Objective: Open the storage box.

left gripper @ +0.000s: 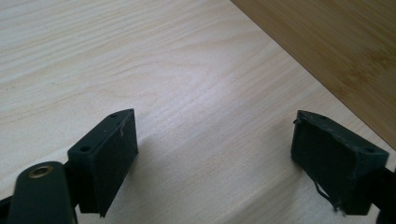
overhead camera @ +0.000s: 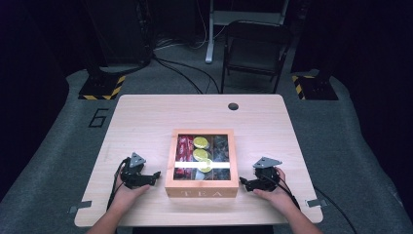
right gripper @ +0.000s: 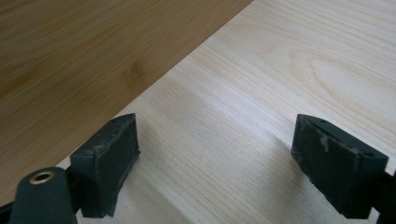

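A wooden tea box [overhead camera: 201,189] marked TEA, with a glass lid, sits at the near middle of the table [overhead camera: 146,122]. Through the lid I see red packets [overhead camera: 184,148], yellow-green round packets [overhead camera: 200,154] and dark packets [overhead camera: 221,148]. My left gripper [overhead camera: 155,176] rests on the table just left of the box, jaws open and empty [left gripper: 215,149]; the box's side wall [left gripper: 336,51] lies ahead at right. My right gripper [overhead camera: 244,184] rests just right of the box, open and empty [right gripper: 215,154], with the box wall [right gripper: 93,51] at left.
A round cable hole [overhead camera: 233,106] is at the table's far edge. Behind the table stand a dark folding chair [overhead camera: 255,48] and stands with yellow-black striped bases [overhead camera: 102,87] [overhead camera: 314,85]. Bare tabletop lies on both sides of the box and beyond it.
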The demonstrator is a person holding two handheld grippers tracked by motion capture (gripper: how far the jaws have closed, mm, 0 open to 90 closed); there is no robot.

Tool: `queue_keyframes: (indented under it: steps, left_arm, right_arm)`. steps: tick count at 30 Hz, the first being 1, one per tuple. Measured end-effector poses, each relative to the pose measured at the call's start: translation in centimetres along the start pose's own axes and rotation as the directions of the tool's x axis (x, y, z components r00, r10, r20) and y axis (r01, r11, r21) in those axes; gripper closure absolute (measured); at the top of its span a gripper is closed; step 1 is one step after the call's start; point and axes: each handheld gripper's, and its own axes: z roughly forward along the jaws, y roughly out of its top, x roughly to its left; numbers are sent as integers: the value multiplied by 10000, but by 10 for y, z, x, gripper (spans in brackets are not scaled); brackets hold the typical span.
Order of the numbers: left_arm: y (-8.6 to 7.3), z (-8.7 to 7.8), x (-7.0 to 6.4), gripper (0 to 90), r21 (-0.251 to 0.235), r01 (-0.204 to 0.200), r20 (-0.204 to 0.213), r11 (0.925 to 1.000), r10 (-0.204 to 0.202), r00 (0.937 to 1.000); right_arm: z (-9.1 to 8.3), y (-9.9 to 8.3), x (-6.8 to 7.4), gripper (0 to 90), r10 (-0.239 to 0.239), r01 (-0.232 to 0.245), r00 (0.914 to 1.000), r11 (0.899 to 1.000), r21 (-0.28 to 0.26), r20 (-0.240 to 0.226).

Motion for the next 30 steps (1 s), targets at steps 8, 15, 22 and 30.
queue_keyframes:
  steps: [8, 15, 22, 30]
  left_arm:
    - [1, -1, 1, 234, -27, -57, 23, 10000, 57, 10000]
    - [6, -5, -4, 316, 224, -150, 413, 9996, 140, 9991]
    - [14, -21, -11, 354, -124, 504, 896, 9987, -491, 9948]
    - [24, -36, -20, 387, -170, 474, 992, 9987, -455, 9940]
  right_arm:
    - [-5, 2, 0, 298, -33, 36, 9999, 9997, 229, -157]
    - [-13, 4, -3, 407, -166, 161, 9998, 9982, 578, 94]
    - [-29, 9, -3, 475, 458, -446, 9979, 9987, 265, -453]
    - [-46, 22, 7, 466, 218, -226, 9995, 9992, -327, -230]
